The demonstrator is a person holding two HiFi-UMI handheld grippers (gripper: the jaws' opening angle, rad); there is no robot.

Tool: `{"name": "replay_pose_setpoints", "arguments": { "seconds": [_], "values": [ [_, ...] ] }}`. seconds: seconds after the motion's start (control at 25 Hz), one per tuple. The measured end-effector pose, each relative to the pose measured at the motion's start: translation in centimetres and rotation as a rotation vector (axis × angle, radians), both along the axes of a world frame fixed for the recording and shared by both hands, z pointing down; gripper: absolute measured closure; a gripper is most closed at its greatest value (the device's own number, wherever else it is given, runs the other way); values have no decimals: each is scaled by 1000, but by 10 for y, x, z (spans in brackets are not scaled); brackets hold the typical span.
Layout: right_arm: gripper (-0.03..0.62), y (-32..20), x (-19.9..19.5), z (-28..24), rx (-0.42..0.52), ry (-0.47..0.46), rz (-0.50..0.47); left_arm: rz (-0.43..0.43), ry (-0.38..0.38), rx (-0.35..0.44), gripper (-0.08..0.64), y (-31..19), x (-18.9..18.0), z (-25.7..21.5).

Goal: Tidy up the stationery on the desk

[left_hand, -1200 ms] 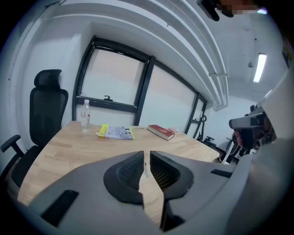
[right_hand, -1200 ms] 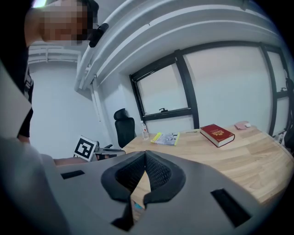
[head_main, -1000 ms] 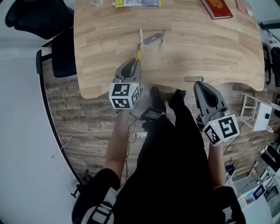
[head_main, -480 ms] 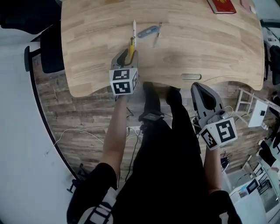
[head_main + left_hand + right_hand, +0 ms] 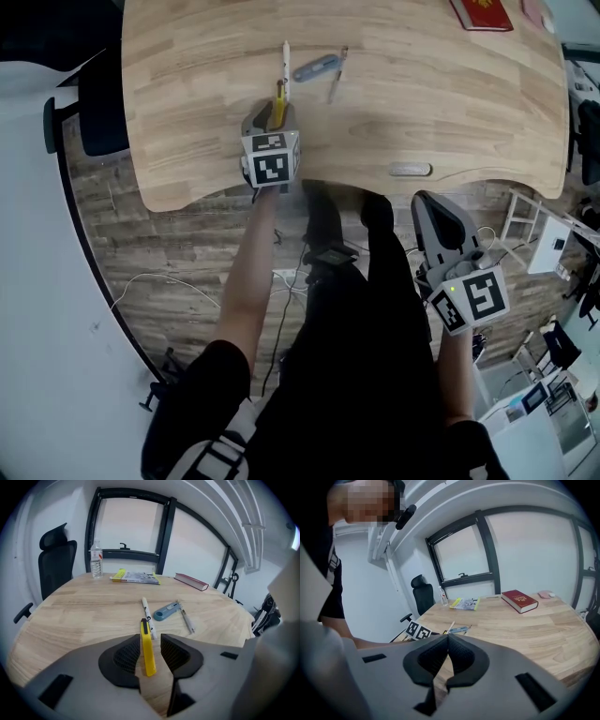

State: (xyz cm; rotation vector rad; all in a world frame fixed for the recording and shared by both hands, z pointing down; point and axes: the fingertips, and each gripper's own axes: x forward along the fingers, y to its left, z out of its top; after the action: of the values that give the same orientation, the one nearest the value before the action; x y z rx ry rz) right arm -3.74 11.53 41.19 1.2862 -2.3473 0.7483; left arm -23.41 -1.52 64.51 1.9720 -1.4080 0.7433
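At desk (image 5: 84, 616) front, left gripper (image 5: 150, 641) jaws have just been opening, yellow cutter (image 5: 148, 660) loose between them, probably grouped beside white pen (image 5: 146, 608). Right gripper (image 5: 447, 639) clenched empty, waiting.

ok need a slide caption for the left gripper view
left gripper, jaws just opened, straddling a yellow cutter on the wooden desk, beside a white pen
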Motion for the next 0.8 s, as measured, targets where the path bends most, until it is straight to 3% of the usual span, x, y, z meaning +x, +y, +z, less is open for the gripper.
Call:
{"name": "replay_pose_setpoints", "arguments": {
  "seconds": [0.2, 0.4, 0.8],
  "values": [
    [578, -5, 2, 2, -4, -10, 13, -7, -23, -18, 420, -2, 1, 13],
    [580, -8, -2, 1, -2, -23, 6, -19, -56, -25, 474, -1, -5, 14],
    [578, -6, -3, -17, 46, -34, 36, 9, -59, -37, 477, 5, -5, 1]
  ]
}}
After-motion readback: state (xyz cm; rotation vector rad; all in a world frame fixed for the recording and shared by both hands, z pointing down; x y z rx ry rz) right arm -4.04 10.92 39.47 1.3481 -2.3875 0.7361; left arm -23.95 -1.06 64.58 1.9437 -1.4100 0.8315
